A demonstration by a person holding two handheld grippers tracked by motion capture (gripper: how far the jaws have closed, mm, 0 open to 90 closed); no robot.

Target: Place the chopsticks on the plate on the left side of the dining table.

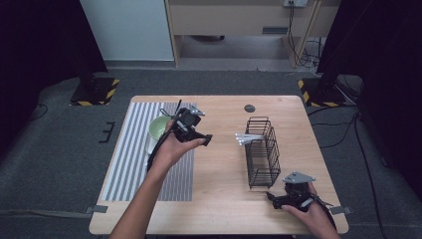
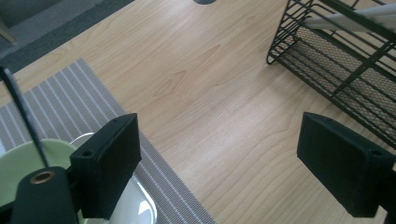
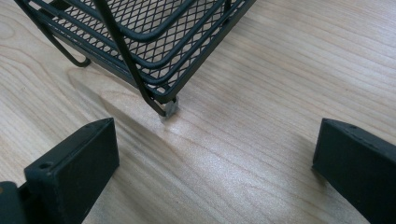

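My left gripper [image 1: 205, 139] hovers open over the right edge of a grey striped mat [image 1: 134, 149], its jaws wide apart with nothing between them. Just left of it a pale green bowl [image 1: 159, 127] sits on a white dish [image 2: 137, 205]. In the left gripper view the left gripper [image 2: 219, 135] looks over bare wood toward a black wire basket [image 2: 336, 60]. White utensil handles [image 1: 249, 138] stick out of the basket's [image 1: 263, 152] left side. My right gripper [image 1: 275, 199] rests open near the table's front right, just short of the basket's near corner foot [image 3: 168, 109].
A round grey grommet [image 1: 249, 108] sits in the wooden table [image 1: 219, 199] near its far edge. A thin dark rod [image 2: 23, 116] rises by the bowl. Two stand bases with yellow-black stripes [image 1: 94, 92] are on the carpet beyond the table.
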